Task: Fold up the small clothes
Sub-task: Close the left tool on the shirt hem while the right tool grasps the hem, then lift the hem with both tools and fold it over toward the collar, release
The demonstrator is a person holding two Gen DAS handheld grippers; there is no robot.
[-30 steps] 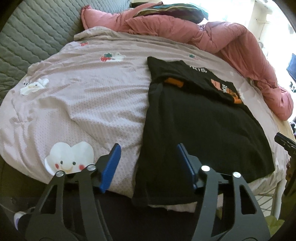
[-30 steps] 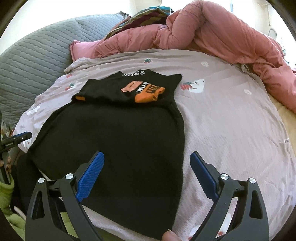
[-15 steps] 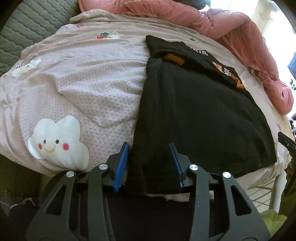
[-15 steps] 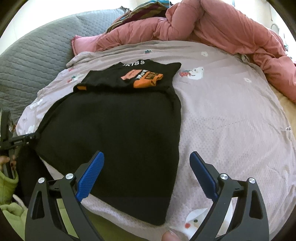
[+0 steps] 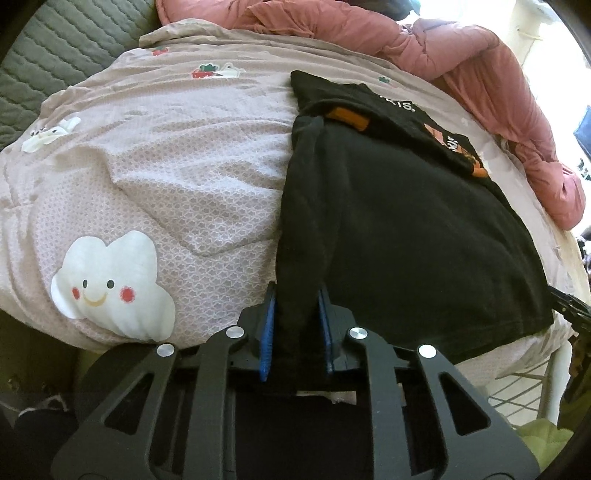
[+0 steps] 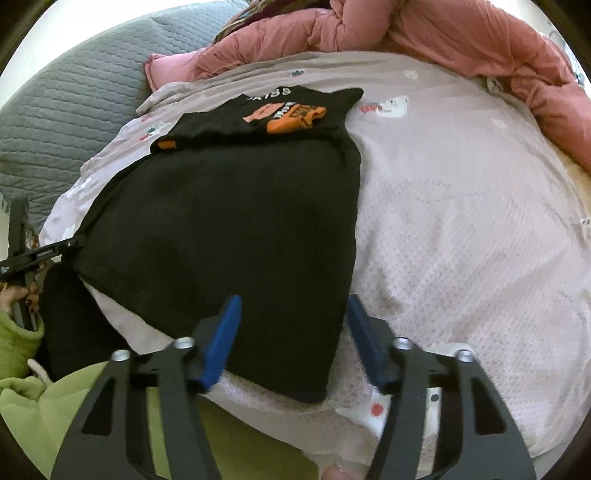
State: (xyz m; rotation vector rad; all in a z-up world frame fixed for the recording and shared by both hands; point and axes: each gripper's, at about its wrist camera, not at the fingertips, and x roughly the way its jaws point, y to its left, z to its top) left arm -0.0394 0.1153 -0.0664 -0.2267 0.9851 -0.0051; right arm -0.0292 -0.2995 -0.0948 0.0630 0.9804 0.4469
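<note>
— Black shirt (image 5: 406, 229) on the mauve cloud-print quilt (image 5: 166, 177); what's around it?

— Pink duvet (image 6: 424, 33) heaped beyond, grey padded headboard (image 6: 66, 110) behind. Nothing lies on it.

— Which way does it run?

— Lengthwise away from me, folded printed end farthest.

— Grippers?

— My left gripper (image 5: 295, 328) has just clamped the near hem corner; my right gripper (image 6: 291, 332), closing, straddles the other corner, pads not yet pressing.

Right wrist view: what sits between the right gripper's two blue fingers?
The near corner of the black shirt lies between the right gripper fingers, with pale bedspread under it. The jaws have just been closing; the pads look clear of it.
</note>
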